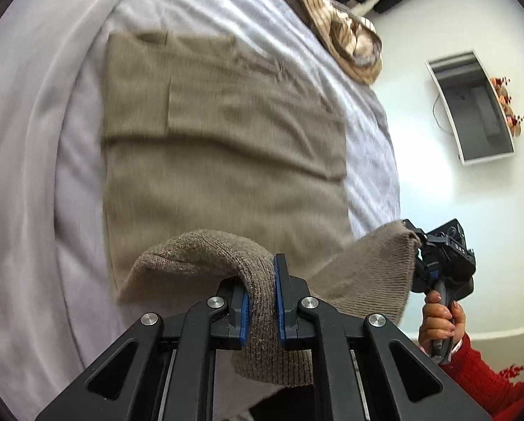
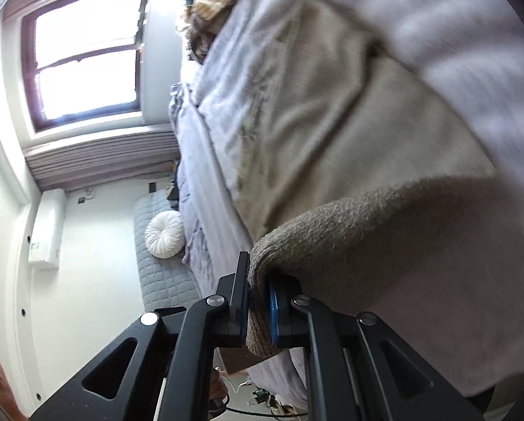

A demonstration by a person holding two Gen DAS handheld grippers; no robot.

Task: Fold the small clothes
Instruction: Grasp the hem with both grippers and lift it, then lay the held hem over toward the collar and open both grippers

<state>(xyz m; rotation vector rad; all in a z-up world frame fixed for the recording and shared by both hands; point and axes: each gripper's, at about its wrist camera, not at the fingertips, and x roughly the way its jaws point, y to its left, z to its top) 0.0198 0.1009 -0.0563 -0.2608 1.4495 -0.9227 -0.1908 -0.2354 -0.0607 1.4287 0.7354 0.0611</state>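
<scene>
My left gripper [image 1: 262, 301] fills the bottom of its frame: matte black linkage arms with triangular cut-outs, four round silver screws [image 1: 216, 302] at the pivots, and blue pads lining the inner faces of the black fingers [image 1: 286, 298]. My right gripper [image 2: 258, 301] is built the same, black arms, silver pivot screws, a blue pad edge. At the lower right of the left view its black body carries small white lettering, too small to read, above a dark handle, and my sleeve [image 1: 486, 379] is red cable knit.
</scene>
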